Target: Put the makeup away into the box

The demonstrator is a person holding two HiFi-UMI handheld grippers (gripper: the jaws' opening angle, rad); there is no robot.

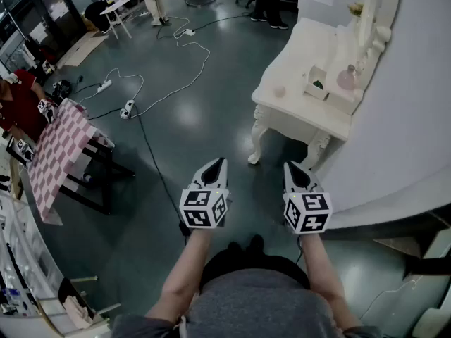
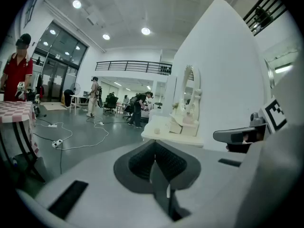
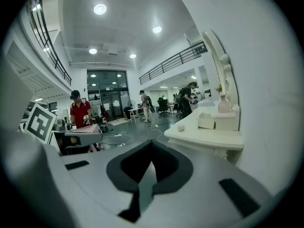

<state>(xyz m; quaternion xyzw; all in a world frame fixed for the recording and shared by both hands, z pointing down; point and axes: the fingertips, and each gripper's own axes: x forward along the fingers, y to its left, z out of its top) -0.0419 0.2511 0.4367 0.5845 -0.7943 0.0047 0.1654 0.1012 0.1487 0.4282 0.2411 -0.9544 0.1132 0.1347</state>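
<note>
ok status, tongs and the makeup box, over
Both shut, empty: left tongs, right tongs, over grey floor. Small white box and pink bottle on white dressing table ahead, untouched. Nothing seen in the way.

The head view looks from above the person's shoulders, forward and steeply down onto the glossy grey floor. The left gripper and right gripper sit close, just below centre, and the room recedes to the top edge. The left gripper view rides low and almost level, its own grey body filling the lower half. It faces the cream-white carved dressing table with a tall mirror, at mid-distance right of centre. The right gripper view faces the same way, and the dressing table fills its right side, nearer. All three views share that dressing table and the pink-and-white checked cloth table, left in each frame.
</note>
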